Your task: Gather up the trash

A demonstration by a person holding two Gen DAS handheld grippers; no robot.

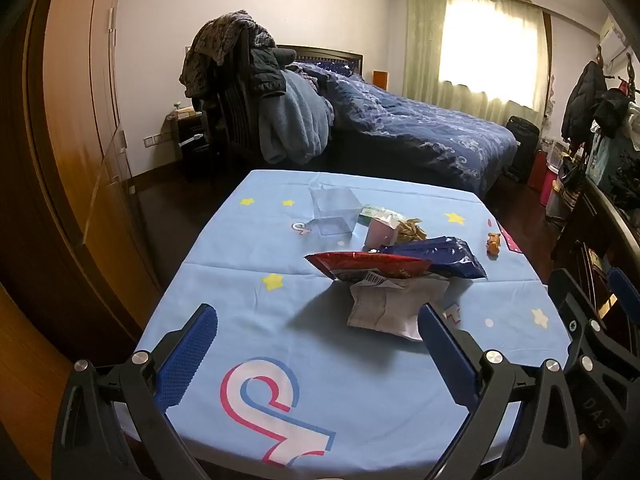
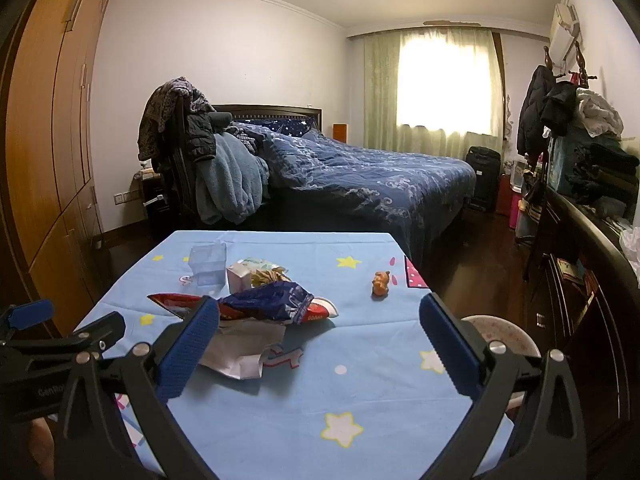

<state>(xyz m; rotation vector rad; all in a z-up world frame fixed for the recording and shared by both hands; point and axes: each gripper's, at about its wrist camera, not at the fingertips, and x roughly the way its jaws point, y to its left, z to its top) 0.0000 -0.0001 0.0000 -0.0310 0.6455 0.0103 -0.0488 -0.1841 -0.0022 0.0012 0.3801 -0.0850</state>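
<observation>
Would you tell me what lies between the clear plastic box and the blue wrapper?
A small pale pink carton with brownish scraps beside it, seen in both wrist views.

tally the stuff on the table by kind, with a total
snack bags: 2, red bag and blue bag
crumpled paper: 1
clear plastic box: 1
small pink box: 1
green-and-white packet: 1
tan scraps pile: 1
small orange toy: 1
total: 8
</observation>
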